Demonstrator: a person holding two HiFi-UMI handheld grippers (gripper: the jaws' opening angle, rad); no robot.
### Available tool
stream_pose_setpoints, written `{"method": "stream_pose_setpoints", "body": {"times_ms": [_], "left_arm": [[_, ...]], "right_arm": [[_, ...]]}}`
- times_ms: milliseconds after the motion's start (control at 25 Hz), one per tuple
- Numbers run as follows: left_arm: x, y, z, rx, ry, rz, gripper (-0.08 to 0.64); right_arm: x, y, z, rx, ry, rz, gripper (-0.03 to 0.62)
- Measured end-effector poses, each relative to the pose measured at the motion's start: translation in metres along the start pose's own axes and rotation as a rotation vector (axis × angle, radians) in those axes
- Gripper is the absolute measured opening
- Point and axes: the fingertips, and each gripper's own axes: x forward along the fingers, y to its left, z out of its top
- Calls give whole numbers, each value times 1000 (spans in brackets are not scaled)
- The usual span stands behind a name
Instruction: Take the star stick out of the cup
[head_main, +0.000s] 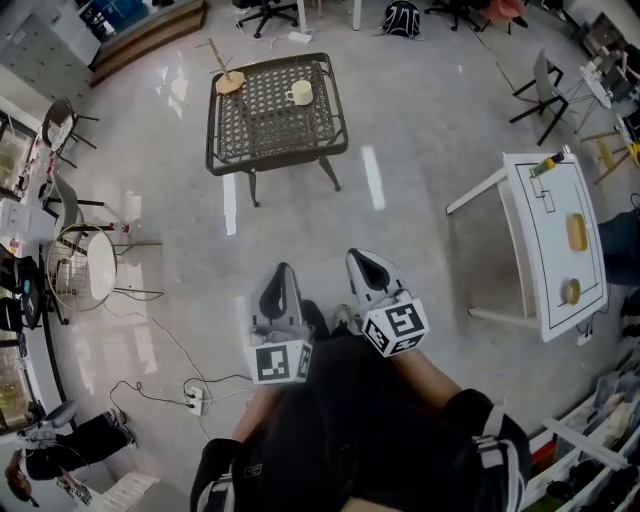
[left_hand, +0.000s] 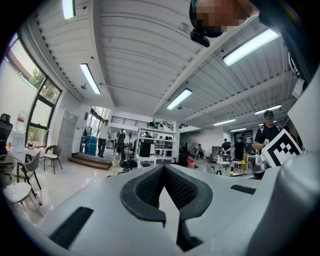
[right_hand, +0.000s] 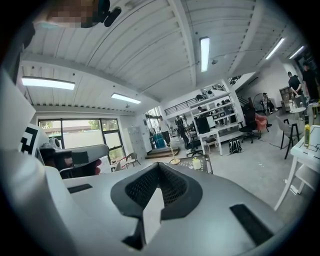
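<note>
Open workshop-office with shelving (right_hand: 216, 106), desks (right_hand: 218, 133) and swivel chairs (head_main: 266, 12)

The cup (head_main: 300, 93) (far off) is too small to show its contents.
</note>
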Motion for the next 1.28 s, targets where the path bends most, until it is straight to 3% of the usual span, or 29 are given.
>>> {"method": "stream_pose_setpoints", "body": {"times_ms": [400,640,1000,1160,1280], "left_arm": [[53,12,-16,-14,28,9,15],[118,32,-10,-22,11,-19,15],[219,92,18,-34,-42,-63,15],[258,123,29,-84,-56,-69,15],[280,143,27,-56,-45,-96,15]], "right_arm": [[41,-39,-3,10,29,-8,11],[93,-64,13,-1,33,-23,11],[199,-90,54,-53,31,-54,11],[249,-95,65,-59,33,-62,11],[282,-100,67,-66,46,-72,11]]}}
